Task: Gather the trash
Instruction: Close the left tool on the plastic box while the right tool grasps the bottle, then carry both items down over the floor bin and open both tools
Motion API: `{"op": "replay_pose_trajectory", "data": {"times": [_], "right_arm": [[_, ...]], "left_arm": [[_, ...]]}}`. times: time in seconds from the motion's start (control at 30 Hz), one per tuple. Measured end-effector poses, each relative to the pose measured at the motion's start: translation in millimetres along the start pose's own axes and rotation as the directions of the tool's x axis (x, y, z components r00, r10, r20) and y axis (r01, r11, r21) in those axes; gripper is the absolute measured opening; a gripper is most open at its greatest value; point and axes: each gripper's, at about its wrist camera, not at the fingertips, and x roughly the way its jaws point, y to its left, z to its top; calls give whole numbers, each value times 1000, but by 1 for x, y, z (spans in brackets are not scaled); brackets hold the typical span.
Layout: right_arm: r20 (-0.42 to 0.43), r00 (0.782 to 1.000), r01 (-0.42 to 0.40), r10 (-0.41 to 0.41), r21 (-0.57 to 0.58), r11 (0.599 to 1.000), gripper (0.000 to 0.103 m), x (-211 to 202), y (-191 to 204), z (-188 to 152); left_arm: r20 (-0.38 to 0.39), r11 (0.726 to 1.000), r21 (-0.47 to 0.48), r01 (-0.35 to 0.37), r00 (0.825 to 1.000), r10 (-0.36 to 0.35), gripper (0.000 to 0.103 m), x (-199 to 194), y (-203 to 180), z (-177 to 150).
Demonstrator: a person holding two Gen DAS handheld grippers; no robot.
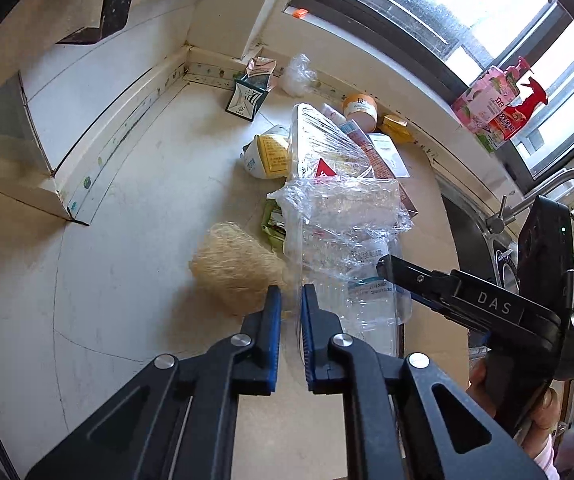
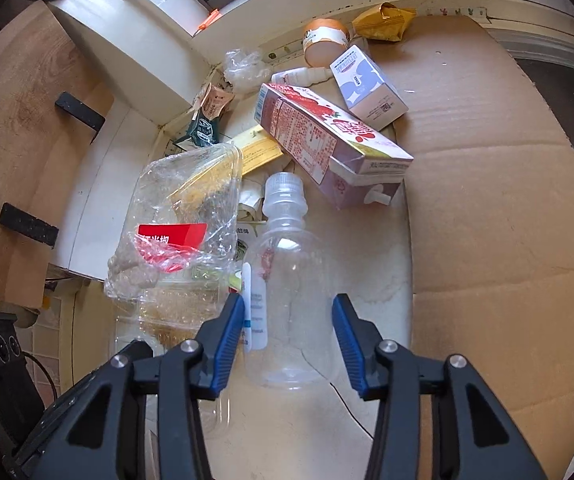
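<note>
We see left gripper (image 1: pixel 287 300) pressed together on edge of clear plastic tray (image 1: pixel 327 184); right gripper (image 2: pixel 287 320) spread astride clear plastic bottle (image 2: pixel 287 280), left pad touching, near countertop (image 1: pixel 127 200) front edge.

Steel faucet (image 1: pixel 559 192) beside the sink; pink soap bottles (image 1: pixel 491 108) on the windowsill; flattened cardboard (image 2: pixel 499 200) on the counter

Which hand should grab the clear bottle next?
Right. The right gripper already straddles the clear bottle, pads either side. The left gripper is shut, seemingly on the clear plastic tray's edge.
</note>
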Motion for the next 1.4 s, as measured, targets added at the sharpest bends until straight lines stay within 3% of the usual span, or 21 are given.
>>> {"op": "replay_pose_trajectory", "data": {"times": [0.4,0.63,0.93,1.13,1.3,1.4], "right_arm": [[73,997,-11,10,22,1000,46,-51,-7,-31],[75,996,-50,48,22,999,46,-77,-17,-69],[40,994,-101,103,-42,994,46,-127,-25,-157],[-15,993,-115,114,-112,987,46,-151,-27,-221],[-96,990,-115,100,-171,979,46,-149,-30,-277],[-153,985,-110,82,-182,977,46,-131,-37,-303]], "left_arm": [[47,999,21,39,998,-40,7,-46,-15,-31],[81,1000,6,1,997,-2,7,-80,-14,-67],[53,999,6,-46,998,46,7,-124,-20,-163],[-10,997,6,-81,997,81,7,-140,-22,-241],[-89,992,-15,-122,989,120,7,-140,-10,-299],[-148,985,-14,-173,975,169,7,-125,2,-326]]}}
